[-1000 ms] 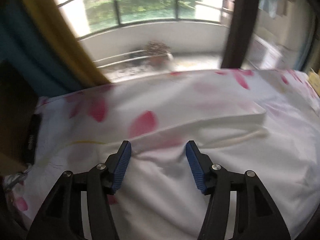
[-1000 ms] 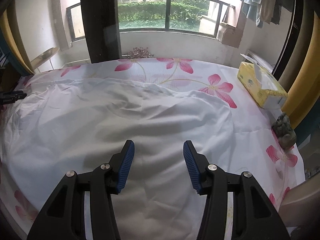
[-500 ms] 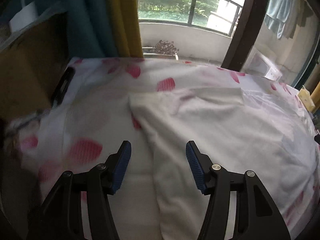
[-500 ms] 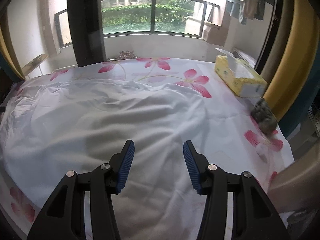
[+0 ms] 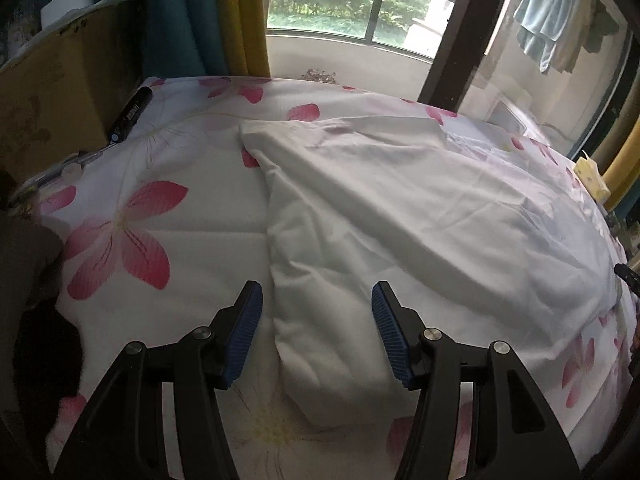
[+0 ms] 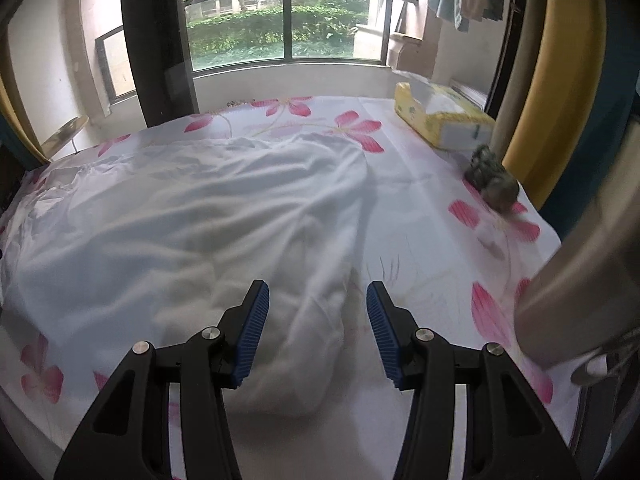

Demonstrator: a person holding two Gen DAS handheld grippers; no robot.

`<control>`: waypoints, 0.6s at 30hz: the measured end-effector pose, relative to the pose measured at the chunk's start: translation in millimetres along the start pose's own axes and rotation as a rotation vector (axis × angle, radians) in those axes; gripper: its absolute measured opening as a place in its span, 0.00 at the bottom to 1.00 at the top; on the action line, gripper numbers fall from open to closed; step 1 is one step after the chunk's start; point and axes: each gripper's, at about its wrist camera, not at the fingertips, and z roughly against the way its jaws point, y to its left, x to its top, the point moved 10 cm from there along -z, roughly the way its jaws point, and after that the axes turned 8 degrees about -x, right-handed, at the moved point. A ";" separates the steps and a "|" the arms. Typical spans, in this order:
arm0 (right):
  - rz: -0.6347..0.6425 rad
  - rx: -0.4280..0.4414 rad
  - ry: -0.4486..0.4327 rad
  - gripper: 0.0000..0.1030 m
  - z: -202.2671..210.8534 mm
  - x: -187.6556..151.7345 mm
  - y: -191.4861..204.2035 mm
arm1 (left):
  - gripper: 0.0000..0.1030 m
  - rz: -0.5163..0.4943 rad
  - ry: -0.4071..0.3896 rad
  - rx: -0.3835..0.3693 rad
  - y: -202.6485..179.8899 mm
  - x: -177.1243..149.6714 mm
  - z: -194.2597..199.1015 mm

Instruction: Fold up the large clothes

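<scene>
A large white garment (image 5: 400, 216) lies spread and creased on a flowered sheet (image 5: 168, 208). In the left wrist view its left edge runs down toward me, and a narrow end of it lies under my left gripper (image 5: 317, 312), which hangs open above the cloth with nothing between its blue pads. In the right wrist view the same white garment (image 6: 192, 224) fills the left and middle, with a rumpled end below my right gripper (image 6: 318, 308). That gripper is open too and grips nothing.
A yellow tissue pack (image 6: 444, 122) and a small grey figurine (image 6: 494, 180) sit at the sheet's right edge. A metal cylinder (image 6: 580, 292) stands close on the right. A black pen-like tool (image 5: 130, 114) and a cardboard box (image 5: 52, 92) lie on the left. Curtains and a balcony window are behind.
The left gripper has swung leftward to the garment's left edge, so flowered sheet now shows beside it. The right gripper has shifted right to the garment's right end. Both stayed open.
</scene>
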 end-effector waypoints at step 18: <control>-0.008 0.078 0.021 0.51 -1.3 -20.0 4.2 | 0.14 -0.014 -0.047 -0.011 -13.5 -15.1 7.8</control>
